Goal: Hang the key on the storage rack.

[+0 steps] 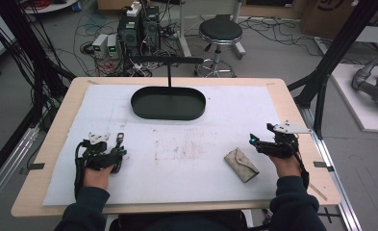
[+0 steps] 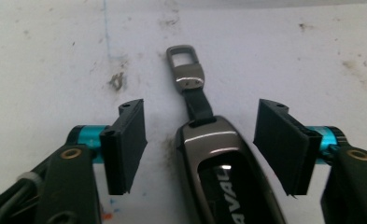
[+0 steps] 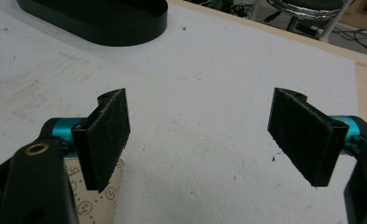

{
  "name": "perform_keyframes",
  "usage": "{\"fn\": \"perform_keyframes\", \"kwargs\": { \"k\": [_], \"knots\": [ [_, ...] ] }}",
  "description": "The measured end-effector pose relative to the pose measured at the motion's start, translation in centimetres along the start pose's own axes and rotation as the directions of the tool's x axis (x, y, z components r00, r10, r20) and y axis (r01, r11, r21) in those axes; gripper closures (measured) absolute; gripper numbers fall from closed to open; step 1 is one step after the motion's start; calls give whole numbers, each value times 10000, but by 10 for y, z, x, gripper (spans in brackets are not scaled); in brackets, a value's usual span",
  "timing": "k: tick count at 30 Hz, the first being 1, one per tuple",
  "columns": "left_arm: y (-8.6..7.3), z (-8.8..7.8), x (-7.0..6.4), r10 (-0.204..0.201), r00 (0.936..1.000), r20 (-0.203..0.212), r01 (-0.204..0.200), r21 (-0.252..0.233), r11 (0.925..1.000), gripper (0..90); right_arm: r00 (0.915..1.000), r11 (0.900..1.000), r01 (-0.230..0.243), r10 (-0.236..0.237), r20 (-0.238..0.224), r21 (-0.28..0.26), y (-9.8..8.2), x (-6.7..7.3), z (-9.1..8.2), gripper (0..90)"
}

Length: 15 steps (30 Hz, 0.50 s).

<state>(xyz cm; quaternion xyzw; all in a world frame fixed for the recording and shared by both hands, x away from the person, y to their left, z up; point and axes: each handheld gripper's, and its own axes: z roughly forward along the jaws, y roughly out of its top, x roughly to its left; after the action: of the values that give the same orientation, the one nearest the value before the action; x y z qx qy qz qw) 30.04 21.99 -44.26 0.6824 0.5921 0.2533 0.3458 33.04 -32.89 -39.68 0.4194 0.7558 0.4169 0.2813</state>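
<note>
Left tongs gaped wide astride the key fob, not touching it; right tongs gaped empty beside the pouch.

Light was even and fairly bright, falling from overhead, with only soft, short shadows on the white surface. The high view was soft and low in detail, and its straight edges bowed slightly toward the corners. In the left gripper view, bright glare streaked the key fob along its metal rim and clasp, and its lettering was blurred. In the right gripper view the black tray and the stool behind it were soft.
</note>
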Motion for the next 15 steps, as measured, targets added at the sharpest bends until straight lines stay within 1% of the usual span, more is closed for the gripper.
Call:
{"fn": "perform_keyframes", "kwargs": {
  "k": [1, 3, 4, 6, 8, 9, 11, 12, 13, 14, 15],
  "knots": [
    [-2, -2, -1, -64, 10000, -68, 64, 16, 10000, 307, 10000, 10000, -29, 29, -11, 1, 0, 0, 0, 214],
    [-5, -3, -3, -16, 9997, -241, 17, 49, 10000, 291, 10000, 10000, -68, 68, 26, 0, -1, -1, 0, 214],
    [-6, -3, -4, -53, 9995, -298, 56, 112, 9999, 272, 10000, 10000, -64, 64, 37, -2, -1, -2, 0, 214],
    [-8, 0, -7, -10, 9997, -248, 23, 525, 9986, 254, 10000, 10000, -81, 81, 12, 48, -1, -2, 1, 214],
    [-10, 2, -14, 371, 9980, -522, -338, 628, 9975, 245, 10000, 10000, -62, 62, -19, 62, -1, -1, 1, 214],
    [-10, 2, -15, 417, 9975, -566, -383, 593, 9975, 246, 10000, 10000, -33, 34, -16, 63, -1, 0, 1, 214],
    [-11, 0, -15, 402, 9978, -535, -369, 600, 9975, 275, 10000, 10000, -23, 23, 6, 53, -1, 0, 1, 214],
    [-12, -1, -16, 392, 9979, -523, -362, 583, 9976, 305, 10000, 10000, -11, 11, 28, 33, -1, -1, 1, 214],
    [-12, -3, -17, 464, 9978, -475, -436, 586, 9973, 335, 10000, 10000, -26, 26, 36, 39, -1, -1, 1, 215],
    [-13, -4, -18, 511, 9976, -461, -484, 592, 9971, 396, 10000, 10000, -58, 57, 50, 61, -1, -1, 0, 215],
    [-14, -5, -20, 527, 9976, -449, -501, 564, 9971, 433, 10000, 10000, -66, 65, 48, 57, -1, -1, 0, 215]
  ]
}}
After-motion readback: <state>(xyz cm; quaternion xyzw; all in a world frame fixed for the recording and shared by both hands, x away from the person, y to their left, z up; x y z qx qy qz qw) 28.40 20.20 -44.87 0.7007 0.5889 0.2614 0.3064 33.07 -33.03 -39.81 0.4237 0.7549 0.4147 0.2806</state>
